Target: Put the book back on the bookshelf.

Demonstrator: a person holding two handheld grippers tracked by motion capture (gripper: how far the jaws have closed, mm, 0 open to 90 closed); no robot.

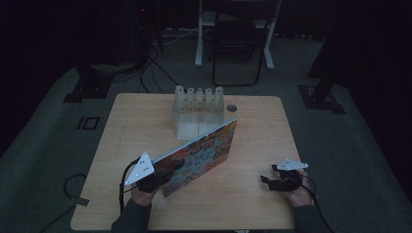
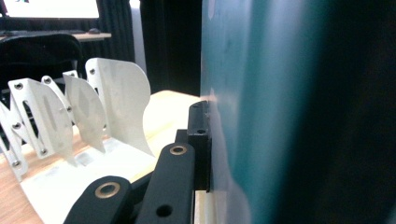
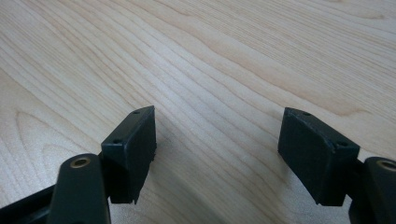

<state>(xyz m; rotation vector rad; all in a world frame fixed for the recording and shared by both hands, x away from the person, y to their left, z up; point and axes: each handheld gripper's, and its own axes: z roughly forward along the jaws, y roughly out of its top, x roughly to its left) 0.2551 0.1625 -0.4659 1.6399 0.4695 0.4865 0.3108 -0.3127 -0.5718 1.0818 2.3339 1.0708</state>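
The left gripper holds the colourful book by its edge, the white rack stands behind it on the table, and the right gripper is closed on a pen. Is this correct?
Not the last part: the right gripper is open with nothing between its jaws, as the right gripper view shows. The left gripper does hold the book, and the white rack stands behind it.

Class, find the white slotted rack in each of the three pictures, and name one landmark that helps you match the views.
High view: the white rack stands at the table's far middle, behind the colourful book.
Left gripper view: the rack is at left, with the book's teal face at right.
Right gripper view: not in it.
Shared landmark: the wooden table, also and.
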